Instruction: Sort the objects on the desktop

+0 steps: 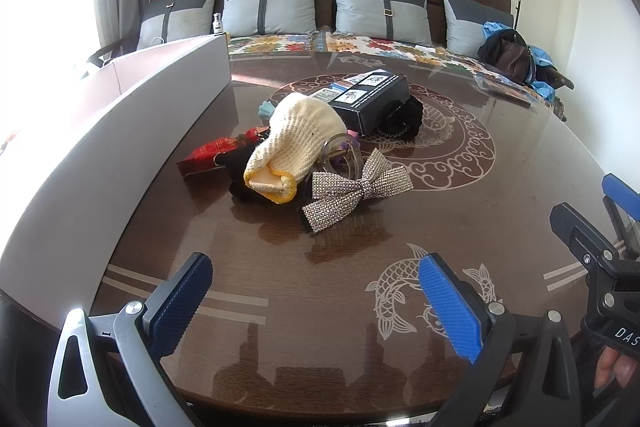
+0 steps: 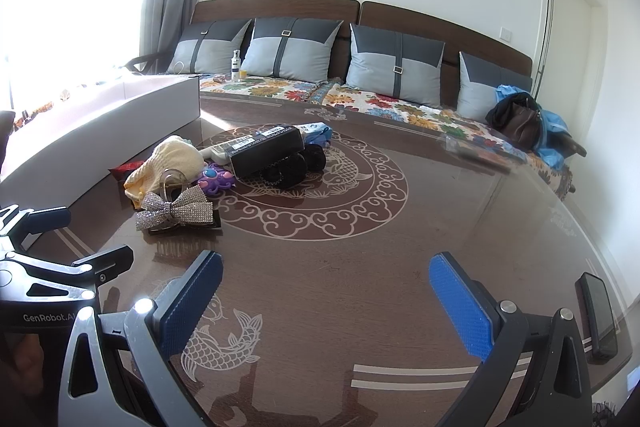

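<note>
Dark glossy desk [image 1: 460, 211] before a cushioned bed, white bin [image 1: 132, 115] at 9 o'clock. Sorting seemingly unstarted: pile heaped at centre, toward 12 o'clock. Rhinestone bow [image 1: 356, 189] nearest, long axis 8 to 2 o'clock. Left tool [image 1: 316, 283] and right tool [image 2: 326, 281] both spread wide, holding nothing

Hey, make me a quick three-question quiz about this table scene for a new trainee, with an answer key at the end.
1. True or false: the left gripper is shut on the rhinestone bow.
2. What rests on the black scrunchie? A) black box B) cream glove C) purple toy
3. Fill in: the phone lies beside the ____ gripper.

Key: 1 false, 2 A, 3 right.
</note>
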`<state>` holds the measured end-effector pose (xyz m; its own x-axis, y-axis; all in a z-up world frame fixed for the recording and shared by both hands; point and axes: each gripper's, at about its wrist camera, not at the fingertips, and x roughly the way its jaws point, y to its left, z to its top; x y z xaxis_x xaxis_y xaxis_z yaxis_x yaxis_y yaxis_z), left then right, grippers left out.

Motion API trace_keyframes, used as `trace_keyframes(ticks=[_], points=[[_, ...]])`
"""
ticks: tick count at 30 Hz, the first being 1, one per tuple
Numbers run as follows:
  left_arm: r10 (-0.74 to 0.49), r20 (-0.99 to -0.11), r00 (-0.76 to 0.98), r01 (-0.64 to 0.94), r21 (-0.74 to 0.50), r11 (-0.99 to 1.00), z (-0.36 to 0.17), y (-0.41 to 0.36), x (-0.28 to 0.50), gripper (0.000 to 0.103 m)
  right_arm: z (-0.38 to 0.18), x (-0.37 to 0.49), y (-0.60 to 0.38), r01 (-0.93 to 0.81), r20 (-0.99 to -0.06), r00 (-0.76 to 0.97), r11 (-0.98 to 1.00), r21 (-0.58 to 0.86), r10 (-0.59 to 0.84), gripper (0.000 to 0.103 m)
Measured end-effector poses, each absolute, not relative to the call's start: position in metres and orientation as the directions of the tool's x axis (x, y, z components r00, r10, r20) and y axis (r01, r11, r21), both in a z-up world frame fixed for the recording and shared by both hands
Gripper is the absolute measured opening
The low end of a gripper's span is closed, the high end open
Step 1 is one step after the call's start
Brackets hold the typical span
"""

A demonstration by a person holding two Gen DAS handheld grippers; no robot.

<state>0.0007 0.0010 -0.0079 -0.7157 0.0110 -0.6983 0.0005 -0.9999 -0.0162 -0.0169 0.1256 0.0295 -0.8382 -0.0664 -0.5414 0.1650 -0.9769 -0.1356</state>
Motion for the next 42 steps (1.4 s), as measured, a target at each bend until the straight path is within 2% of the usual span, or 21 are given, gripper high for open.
trace_keyframes(ticks=[42], points=[[0.008, -0.732, -0.682, 0.004, -0.015, -1.0, -0.0179, -0.0009, -0.004, 0.103, 0.0211, -0.0206, 0.1195, 0.183, -0.556, -0.828, -0.973, -0.14, -0.075, 0.103]])
